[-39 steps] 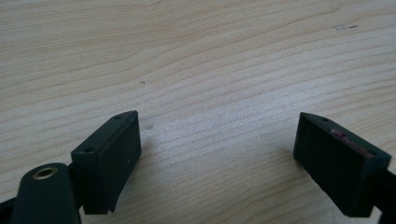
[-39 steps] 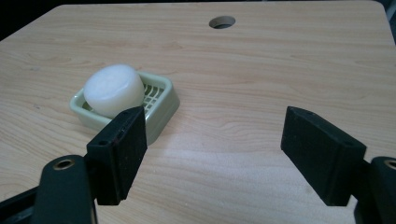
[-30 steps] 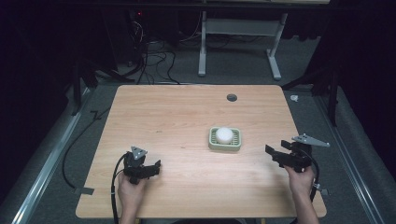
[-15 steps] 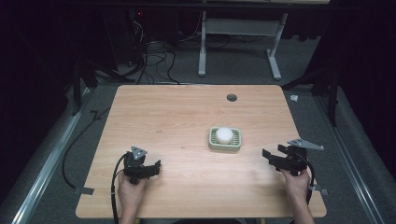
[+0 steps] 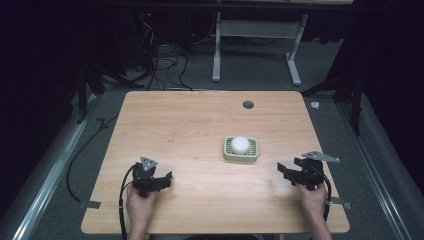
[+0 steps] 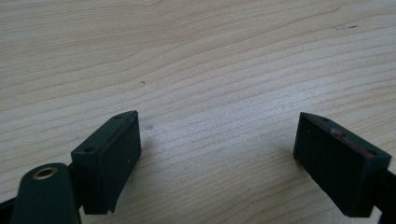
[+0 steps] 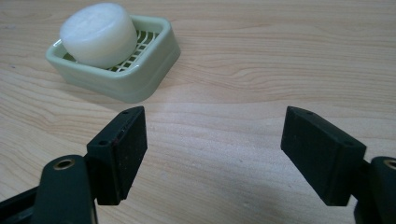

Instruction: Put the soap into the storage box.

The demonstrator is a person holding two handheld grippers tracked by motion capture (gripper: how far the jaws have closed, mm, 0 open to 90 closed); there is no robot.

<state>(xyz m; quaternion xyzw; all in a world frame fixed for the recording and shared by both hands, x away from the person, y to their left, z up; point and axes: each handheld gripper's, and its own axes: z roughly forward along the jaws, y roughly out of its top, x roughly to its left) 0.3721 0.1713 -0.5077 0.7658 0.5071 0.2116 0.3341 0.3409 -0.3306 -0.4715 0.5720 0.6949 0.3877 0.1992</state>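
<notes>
A pale green soap dish (image 5: 241, 149) sits right of the table's middle, and a round white soap bar (image 5: 239, 144) lies in it. In the right gripper view the dish (image 7: 122, 77) and the bar (image 7: 98, 35) lie at the upper left, beyond my jaws. My right gripper (image 5: 283, 172) is open near the table's right front, a short way from the dish, with bare wood between its jaws (image 7: 212, 154). My left gripper (image 5: 166, 178) rests open at the left front over bare wood (image 6: 217, 158), far from the dish.
The wooden table (image 5: 190, 125) has a round cable hole (image 5: 248, 104) near its far edge. Beyond it are a desk frame (image 5: 255, 40) and loose cables (image 5: 160, 65) on the floor. Tape strips (image 5: 90, 204) mark the floor by the front corners.
My right gripper has moved left and a little toward the table's front, nearer the soap dish. The left gripper has stayed still.
</notes>
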